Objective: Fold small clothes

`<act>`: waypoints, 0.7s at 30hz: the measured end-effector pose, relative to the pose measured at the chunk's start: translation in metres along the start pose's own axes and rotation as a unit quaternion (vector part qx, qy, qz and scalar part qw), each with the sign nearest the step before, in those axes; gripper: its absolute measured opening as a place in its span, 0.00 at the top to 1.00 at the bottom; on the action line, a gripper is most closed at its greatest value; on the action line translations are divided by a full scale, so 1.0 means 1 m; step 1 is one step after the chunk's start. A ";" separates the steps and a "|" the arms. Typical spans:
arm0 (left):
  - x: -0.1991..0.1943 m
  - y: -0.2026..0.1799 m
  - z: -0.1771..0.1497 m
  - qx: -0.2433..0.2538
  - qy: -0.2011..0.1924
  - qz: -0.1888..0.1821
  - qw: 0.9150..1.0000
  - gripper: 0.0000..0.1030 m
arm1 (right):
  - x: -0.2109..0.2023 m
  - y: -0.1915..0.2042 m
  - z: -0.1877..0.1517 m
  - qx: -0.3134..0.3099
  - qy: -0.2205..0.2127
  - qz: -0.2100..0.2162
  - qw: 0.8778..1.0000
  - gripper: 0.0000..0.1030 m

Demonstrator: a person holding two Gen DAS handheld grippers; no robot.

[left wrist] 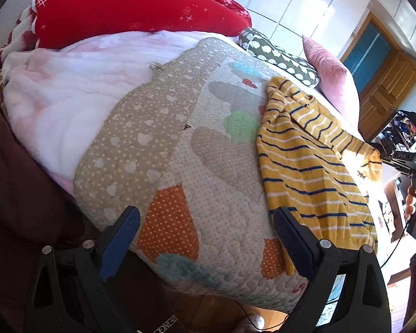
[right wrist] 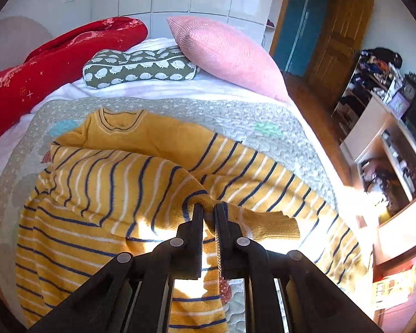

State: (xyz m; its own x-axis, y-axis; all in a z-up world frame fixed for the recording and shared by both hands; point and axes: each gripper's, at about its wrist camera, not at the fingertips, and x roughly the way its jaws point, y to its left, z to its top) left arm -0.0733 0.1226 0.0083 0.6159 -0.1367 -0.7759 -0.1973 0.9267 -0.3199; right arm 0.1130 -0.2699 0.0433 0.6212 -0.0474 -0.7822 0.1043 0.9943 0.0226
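A bed (right wrist: pixel 305 122) carries everything, spread with a quilted patchwork cover (left wrist: pixel 180 149) in beige, orange and green patches. Along its far edge lie a large red bedding roll with pale sparkle print (left wrist: pixel 130 8), a fluffy pale pink blanket (left wrist: pixel 69 91), a ribbed pink square cushion (right wrist: pixel 230 52) and a small olive pillow printed with white hedgehogs (right wrist: pixel 141 68).

The mustard-yellow knitted sweater with navy and white stripes (right wrist: pixel 97 191) lies on the cover toward the bed's near edge, its neck opening pointing to the pillows, its body rumpled and partly lifted.

The right claw (right wrist: pixel 208 208) is nearly closed, pinching a fold of the sweater's sleeve near the cuff and holding it raised above the rest of the garment.

The left claw (left wrist: pixel 205 230) stands wide with nothing between its blue-padded fingers (left wrist: pixel 291 238), over the cover just beside the sweater's hem.
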 end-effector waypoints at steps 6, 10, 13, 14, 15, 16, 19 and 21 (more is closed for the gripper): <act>0.038 -0.032 -0.003 0.006 0.068 -0.083 0.994 0.06 | -0.006 -0.018 -0.086 0.043 0.046 0.107 0.992 0.73; 0.056 -0.059 -0.009 0.031 0.095 -0.106 0.989 0.06 | -0.024 -0.029 -0.135 0.038 0.026 0.105 0.993 0.63; 0.065 -0.082 -0.016 0.054 0.114 -0.111 0.986 0.17 | -0.038 -0.040 -0.159 0.038 0.003 0.093 0.995 0.50; 0.066 -0.091 -0.019 0.067 0.120 -0.107 0.985 0.33 | -0.041 -0.043 -0.166 0.044 0.000 0.094 0.995 0.47; 0.068 -0.098 -0.023 0.078 0.127 -0.102 0.984 0.55 | -0.040 -0.046 -0.171 0.050 0.000 0.098 0.994 0.45; 0.070 -0.104 -0.027 0.088 0.132 -0.091 0.983 0.66 | -0.040 -0.047 -0.176 0.052 0.002 0.103 0.993 0.44; 0.078 -0.112 -0.028 0.091 0.149 -0.081 0.981 0.90 | -0.027 -0.045 -0.184 0.052 0.017 0.105 0.993 0.43; 0.074 -0.108 -0.021 0.080 0.149 -0.087 0.982 0.92 | -0.019 -0.040 -0.187 0.052 0.024 0.112 0.992 0.50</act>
State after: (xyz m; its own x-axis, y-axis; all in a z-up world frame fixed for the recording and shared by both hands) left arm -0.0224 0.0048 -0.0255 0.3737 -0.3725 -0.8495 0.0275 0.9199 -0.3912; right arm -0.0482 -0.2906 -0.0591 0.6011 0.1809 -0.7785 0.0492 0.9638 0.2620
